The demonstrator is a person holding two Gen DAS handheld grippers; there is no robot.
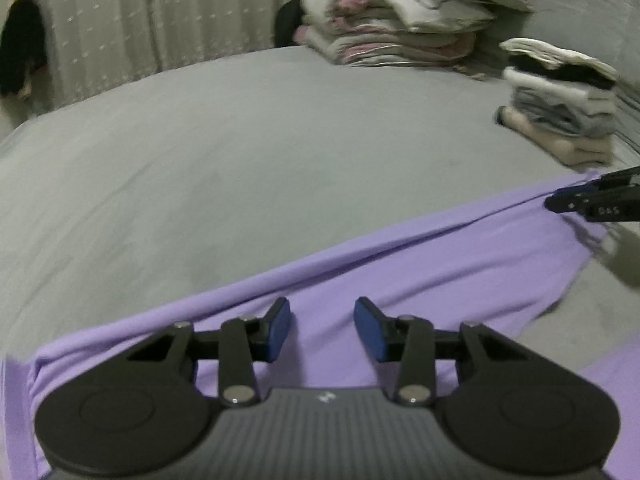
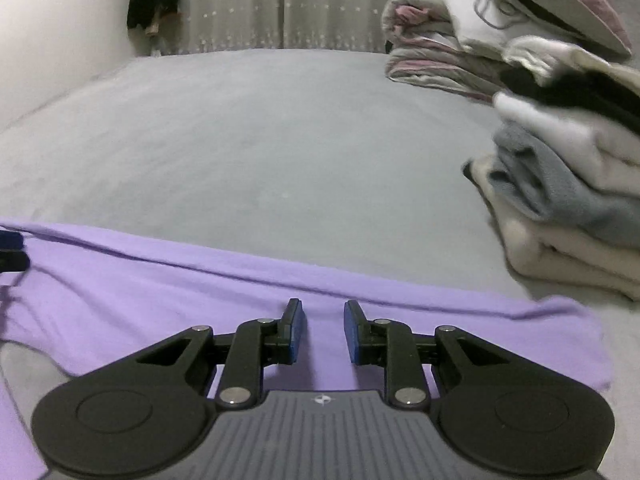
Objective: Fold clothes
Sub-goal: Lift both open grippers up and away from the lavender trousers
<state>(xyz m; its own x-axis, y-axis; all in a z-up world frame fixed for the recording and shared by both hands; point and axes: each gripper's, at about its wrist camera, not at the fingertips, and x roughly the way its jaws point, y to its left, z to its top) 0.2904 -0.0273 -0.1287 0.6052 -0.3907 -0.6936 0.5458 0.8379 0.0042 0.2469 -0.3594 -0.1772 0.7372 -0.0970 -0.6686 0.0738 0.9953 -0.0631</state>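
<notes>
- Lilac jersey garment (image 1: 420, 264): spread along the near edge of the grey bedsheet (image 1: 240, 160).
- Left gripper (image 1: 322, 328): blue pads parted, nothing held, over the garment.
- Right gripper (image 2: 324, 330): pads apart, released, above the cloth.
- Stack of folded white, grey and cream clothes (image 2: 568, 192): on the sheet, right of the garment.

Lilac garment (image 1: 420, 264) on plain grey bedsheet (image 1: 240, 152), dotted beige curtain (image 1: 120, 20).

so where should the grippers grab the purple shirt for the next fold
Judging by how it lies, take the purple shirt at its far folded edge, one gripper near each end, coming from above. It lies flat on the bed, and that raised crease is the only lip to pinch.
</notes>
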